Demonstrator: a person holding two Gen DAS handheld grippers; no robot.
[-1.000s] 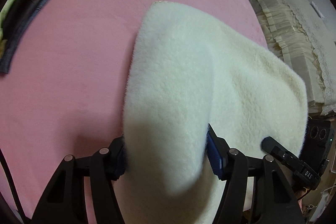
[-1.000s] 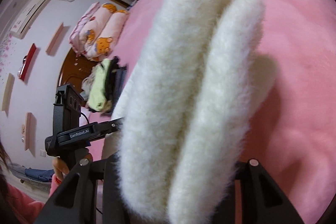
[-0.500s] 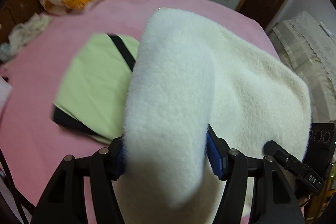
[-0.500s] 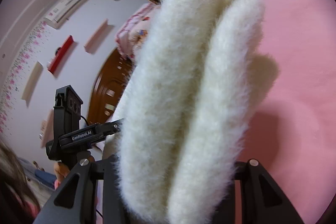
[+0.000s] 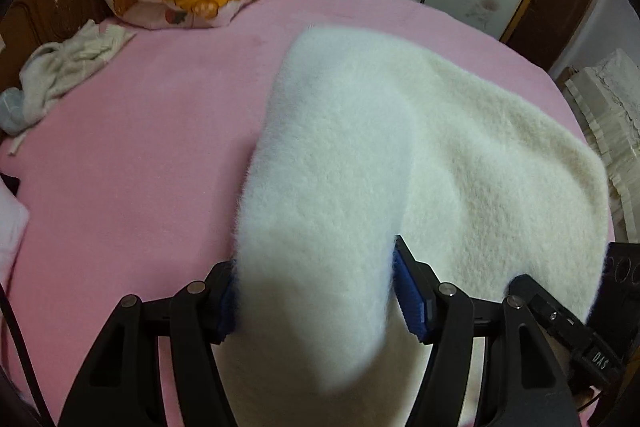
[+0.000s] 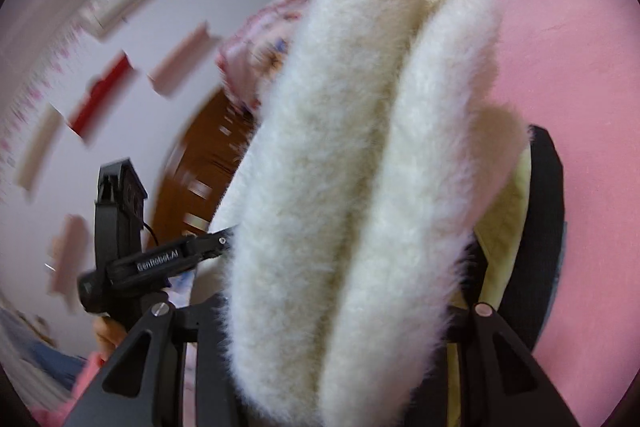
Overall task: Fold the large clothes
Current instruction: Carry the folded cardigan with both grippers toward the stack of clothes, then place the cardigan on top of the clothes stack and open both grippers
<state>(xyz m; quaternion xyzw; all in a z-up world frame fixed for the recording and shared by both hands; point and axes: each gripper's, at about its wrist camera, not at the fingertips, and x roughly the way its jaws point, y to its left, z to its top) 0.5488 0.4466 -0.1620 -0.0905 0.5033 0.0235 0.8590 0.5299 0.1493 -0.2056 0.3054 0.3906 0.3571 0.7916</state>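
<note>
Your left gripper (image 5: 314,301) clamps a thick fold of the white fleece (image 5: 400,155) between its blue pads (image 5: 410,297), jaws fairly wide around the bulk. The fleece drapes forward past the fingertips, above the pink bed (image 5: 140,167). Your right gripper (image 6: 328,319) pinches two plump fleece folds (image 6: 340,167), which fill the narrower gap between its fingers. A green garment (image 6: 504,227) lies under the right finger.

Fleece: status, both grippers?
Left gripper and right gripper both clamped on folded fleece. Held over pink bed. Green garment beneath.
</note>
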